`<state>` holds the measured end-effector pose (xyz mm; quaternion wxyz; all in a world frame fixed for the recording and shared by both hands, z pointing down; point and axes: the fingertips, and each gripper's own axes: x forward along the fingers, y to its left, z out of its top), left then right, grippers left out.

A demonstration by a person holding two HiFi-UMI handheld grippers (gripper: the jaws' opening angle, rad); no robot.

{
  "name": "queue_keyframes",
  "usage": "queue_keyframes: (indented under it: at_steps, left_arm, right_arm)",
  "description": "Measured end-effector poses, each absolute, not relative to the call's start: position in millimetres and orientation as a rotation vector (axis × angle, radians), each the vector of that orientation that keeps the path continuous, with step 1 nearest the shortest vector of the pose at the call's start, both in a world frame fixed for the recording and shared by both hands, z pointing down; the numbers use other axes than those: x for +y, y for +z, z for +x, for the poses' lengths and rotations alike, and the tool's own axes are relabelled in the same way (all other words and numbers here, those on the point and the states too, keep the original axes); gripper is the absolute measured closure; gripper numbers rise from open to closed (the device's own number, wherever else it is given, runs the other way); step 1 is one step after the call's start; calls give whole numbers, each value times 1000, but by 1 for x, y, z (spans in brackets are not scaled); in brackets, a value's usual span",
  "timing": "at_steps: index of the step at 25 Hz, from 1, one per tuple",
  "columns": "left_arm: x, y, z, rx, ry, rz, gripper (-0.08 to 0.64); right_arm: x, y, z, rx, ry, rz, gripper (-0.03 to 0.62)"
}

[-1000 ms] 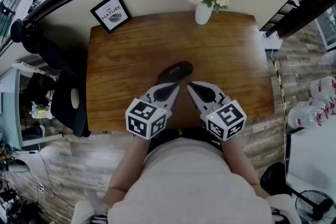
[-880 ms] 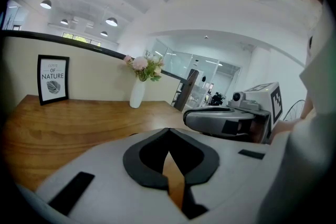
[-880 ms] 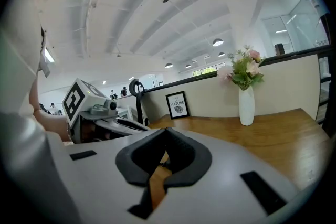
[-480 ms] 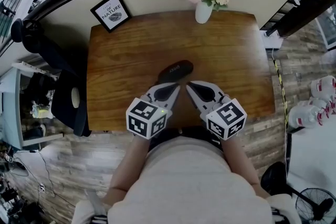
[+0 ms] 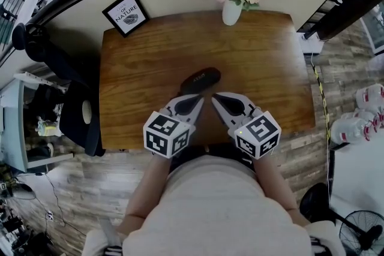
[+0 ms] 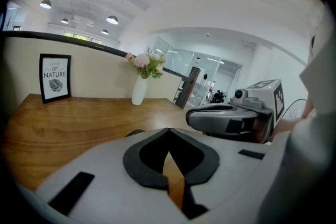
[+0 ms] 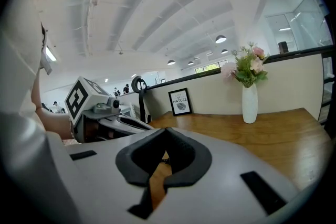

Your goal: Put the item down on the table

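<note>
Your right gripper (image 5: 215,96) edging a touch toward your left gripper (image 5: 202,98) since a second ago, both pairs of jaws staying pressed together and gripping nothing, black item (image 5: 201,79) lying flat on the wooden table (image 5: 138,69) just beyond your tips, vase of flowers (image 5: 232,12) and framed print (image 5: 126,13) standing at the far edge.

This seems to be a large open office or showroom hall. Ahead of the left gripper (image 5: 199,99), a framed print (image 5: 126,13) and a vase of flowers (image 5: 231,11) decorate a wooden table (image 5: 144,69). Further ahead are glass partitions (image 6: 210,70) and round ceiling lamps (image 6: 112,19). Right of the right gripper (image 5: 217,99), water bottles (image 5: 367,100) stand on a plank floor (image 5: 342,63).
</note>
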<state>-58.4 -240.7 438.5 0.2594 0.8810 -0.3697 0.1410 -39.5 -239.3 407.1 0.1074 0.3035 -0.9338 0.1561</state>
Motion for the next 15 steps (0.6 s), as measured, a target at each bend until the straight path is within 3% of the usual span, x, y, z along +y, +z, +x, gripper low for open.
queue_keyframes:
  at_steps: [15]
  left_arm:
    - [-238,441,-63,-995,375,2369,548]
  right_arm:
    - [-234,407,-41,-2746,462,883,583]
